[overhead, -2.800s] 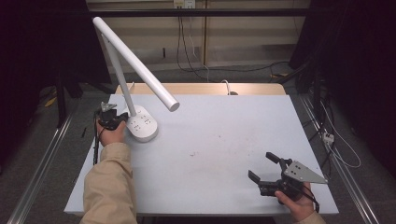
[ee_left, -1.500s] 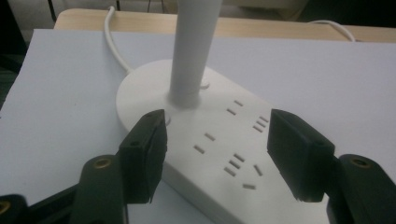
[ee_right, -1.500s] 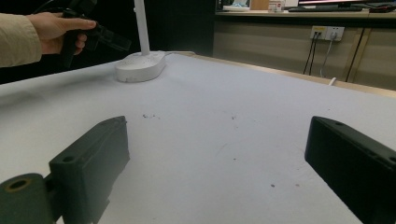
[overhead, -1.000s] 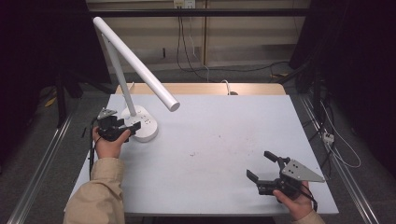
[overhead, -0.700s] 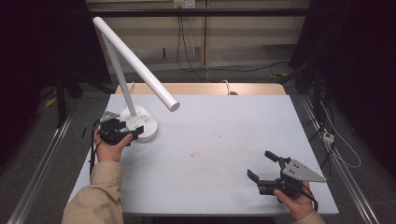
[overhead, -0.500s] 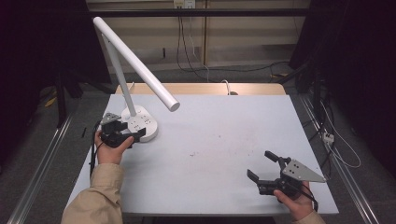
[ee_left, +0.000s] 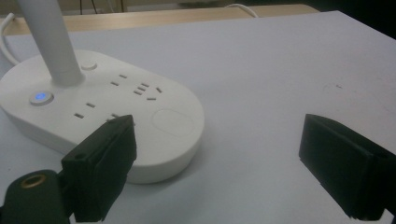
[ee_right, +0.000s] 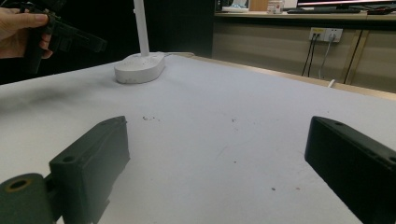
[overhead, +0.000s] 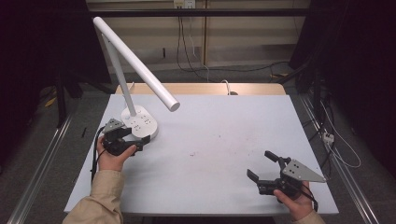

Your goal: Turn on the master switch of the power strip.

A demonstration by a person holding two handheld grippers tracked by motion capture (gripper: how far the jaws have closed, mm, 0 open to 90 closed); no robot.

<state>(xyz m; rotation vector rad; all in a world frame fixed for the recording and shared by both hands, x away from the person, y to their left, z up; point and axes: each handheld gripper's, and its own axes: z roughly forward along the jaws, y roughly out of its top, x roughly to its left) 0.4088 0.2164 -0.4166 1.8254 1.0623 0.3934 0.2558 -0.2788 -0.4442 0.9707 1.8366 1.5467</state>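
Lamp base sits just beside left gripper.

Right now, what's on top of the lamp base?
On the lamp base stand the white lamp stem, a blue-lit button, a round button and socket slots. The left gripper's finger covers its near edge.

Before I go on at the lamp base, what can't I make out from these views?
- Lamp base: near edge hidden behind the left tongs' jaw, left gripper view.
- Lamp arm: cut off by the top edge, left gripper view.
- Socket markings on the base: too small, high view.
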